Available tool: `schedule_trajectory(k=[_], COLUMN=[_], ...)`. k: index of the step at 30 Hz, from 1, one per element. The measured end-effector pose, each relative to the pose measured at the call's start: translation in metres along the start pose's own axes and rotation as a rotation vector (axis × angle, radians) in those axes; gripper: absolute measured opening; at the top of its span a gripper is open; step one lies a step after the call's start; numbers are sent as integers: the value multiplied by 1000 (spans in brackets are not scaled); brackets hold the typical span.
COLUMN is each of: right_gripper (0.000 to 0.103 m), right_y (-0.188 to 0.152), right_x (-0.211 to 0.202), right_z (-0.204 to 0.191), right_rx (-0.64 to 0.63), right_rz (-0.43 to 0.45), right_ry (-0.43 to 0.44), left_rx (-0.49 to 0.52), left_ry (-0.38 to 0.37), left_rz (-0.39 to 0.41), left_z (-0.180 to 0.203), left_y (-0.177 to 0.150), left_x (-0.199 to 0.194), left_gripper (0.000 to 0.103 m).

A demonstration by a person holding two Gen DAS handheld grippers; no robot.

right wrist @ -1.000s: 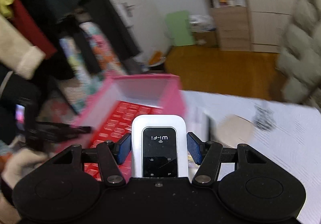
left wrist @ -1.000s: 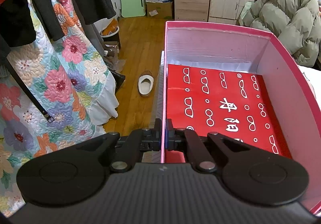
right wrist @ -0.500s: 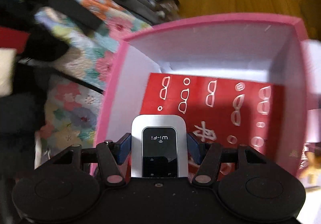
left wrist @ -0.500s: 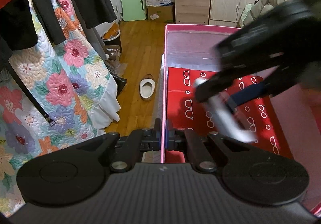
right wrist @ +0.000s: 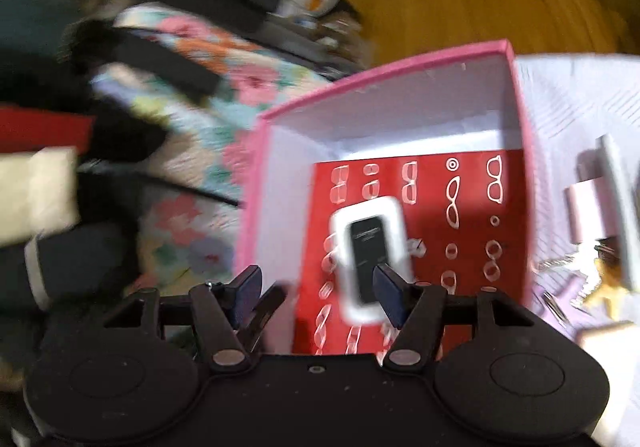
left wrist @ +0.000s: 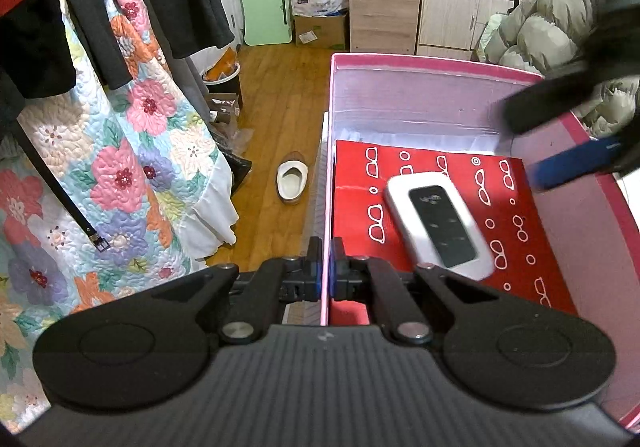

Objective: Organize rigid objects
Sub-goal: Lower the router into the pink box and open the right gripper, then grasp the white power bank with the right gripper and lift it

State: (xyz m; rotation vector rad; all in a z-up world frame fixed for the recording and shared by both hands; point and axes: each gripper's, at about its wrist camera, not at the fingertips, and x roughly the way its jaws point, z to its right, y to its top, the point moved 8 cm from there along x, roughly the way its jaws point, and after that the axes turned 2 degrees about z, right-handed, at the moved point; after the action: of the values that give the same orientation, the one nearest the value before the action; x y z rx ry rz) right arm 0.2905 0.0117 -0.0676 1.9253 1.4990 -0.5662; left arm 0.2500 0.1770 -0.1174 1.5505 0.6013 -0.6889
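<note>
A white pocket Wi-Fi router (left wrist: 438, 225) with a black screen lies flat on the red patterned sheet (left wrist: 516, 247) inside the pink box (left wrist: 592, 207). It also shows in the right wrist view (right wrist: 370, 259). My left gripper (left wrist: 326, 273) is shut on the box's near-left wall, one finger on each side. My right gripper (right wrist: 318, 293) is open and empty above the box; one of its blue fingers (left wrist: 576, 163) shows blurred at the right of the left wrist view.
A floral quilt (left wrist: 120, 167) and dark clothes hang at the left. A slipper (left wrist: 292, 187) lies on the wooden floor. A puffy jacket (left wrist: 552, 35) is behind the box. Small items (right wrist: 600, 207) lie on the white table right of the box.
My right gripper carried the router over the box, opened and let it go. The router now lies on the red sheet and the gripper has pulled back. The left gripper kept its hold.
</note>
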Motion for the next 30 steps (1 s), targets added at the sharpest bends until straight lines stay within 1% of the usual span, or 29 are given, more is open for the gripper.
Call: schedule_trajectory(k=[3, 5, 8, 11, 14, 16, 18, 19, 21, 25, 26, 27, 29, 30], right_gripper=[67, 67, 69, 70, 70, 70, 70, 70, 69, 69, 70, 67, 61, 60], right_y=[-17, -28, -53, -75, -92, -101, -106, -109, -110, -107, -106, -103, -100, -98], right_x=[-54, -82, -112, -120, -120, -107, -94, -89, -78, -57, -53, -51, -52, -53], right_z=[-7, -2, 22, 52, 89, 113, 130, 136, 142, 145, 146, 145, 144, 144], right_rx=[-100, -148, -221, -260, -238, -224, -238, -246, -266, -327, -326, -334, -381, -376], right_rz=[52, 79, 84, 64, 53, 44, 35, 33, 26, 6, 2, 14, 34, 32], right_ry=[40, 27, -38, -149, -251, -326, -395, -415, -445, -478, -484, -481, -511, -494], left_rx=[7, 8, 18, 20, 18, 18, 19, 18, 21, 26, 28, 28, 32, 33], left_ry=[5, 3, 8, 9, 8, 9, 8, 9, 10, 15, 17, 17, 22, 23], left_rz=[3, 3, 4, 5, 5, 4, 5, 4, 5, 14, 14, 14, 14, 13], left_z=[0, 0, 1, 1, 2, 1, 1, 1, 2, -2, -2, -2, -2, -2], left_y=[0, 0, 0, 0, 0, 0, 0, 0, 0, 1, 1, 1, 1, 1], left_x=[1, 1, 0, 1, 1, 1, 1, 1, 1, 0, 0, 0, 0, 0], left_gripper=[2, 2, 2, 2, 2, 3, 3, 3, 3, 3, 3, 3, 3, 4])
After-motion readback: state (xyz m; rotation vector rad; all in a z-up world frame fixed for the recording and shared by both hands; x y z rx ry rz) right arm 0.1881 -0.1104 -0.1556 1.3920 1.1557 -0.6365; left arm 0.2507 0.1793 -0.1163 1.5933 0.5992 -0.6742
